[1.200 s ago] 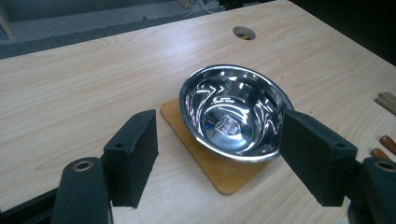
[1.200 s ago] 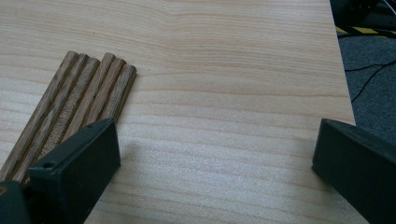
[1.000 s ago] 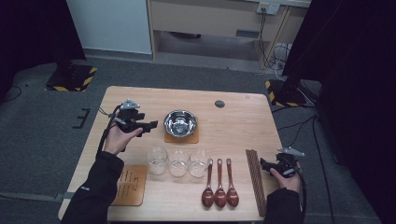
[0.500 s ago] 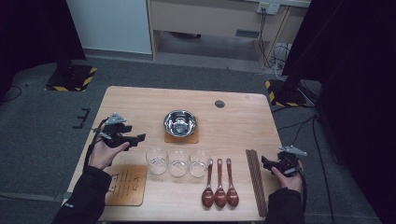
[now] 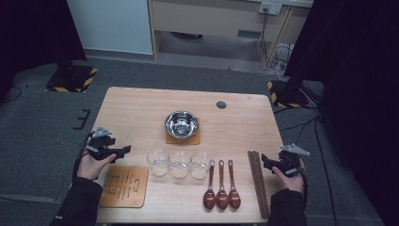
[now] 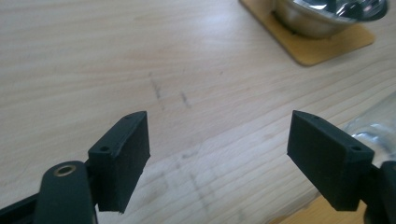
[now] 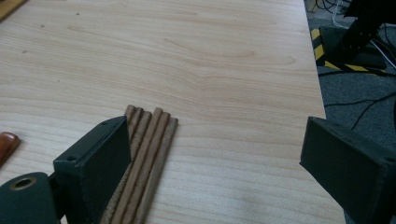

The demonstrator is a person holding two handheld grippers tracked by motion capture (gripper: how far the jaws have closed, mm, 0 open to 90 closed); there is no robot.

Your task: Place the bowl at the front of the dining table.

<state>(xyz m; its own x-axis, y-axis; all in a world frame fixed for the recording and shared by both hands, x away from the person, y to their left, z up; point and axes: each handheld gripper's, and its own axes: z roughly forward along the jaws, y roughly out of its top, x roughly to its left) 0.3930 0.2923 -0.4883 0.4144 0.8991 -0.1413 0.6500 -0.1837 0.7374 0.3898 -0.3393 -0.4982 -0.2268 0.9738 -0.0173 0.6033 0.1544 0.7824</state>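
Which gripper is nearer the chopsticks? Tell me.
Right. The right gripper hangs open just beside the chopsticks at the table's right edge. The left gripper is far across the table, left of the glasses.

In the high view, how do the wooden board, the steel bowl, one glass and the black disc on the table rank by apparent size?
1. wooden board
2. steel bowl
3. glass, the leftmost of three that look alike
4. black disc

All lie on the table at similar distance from the camera.
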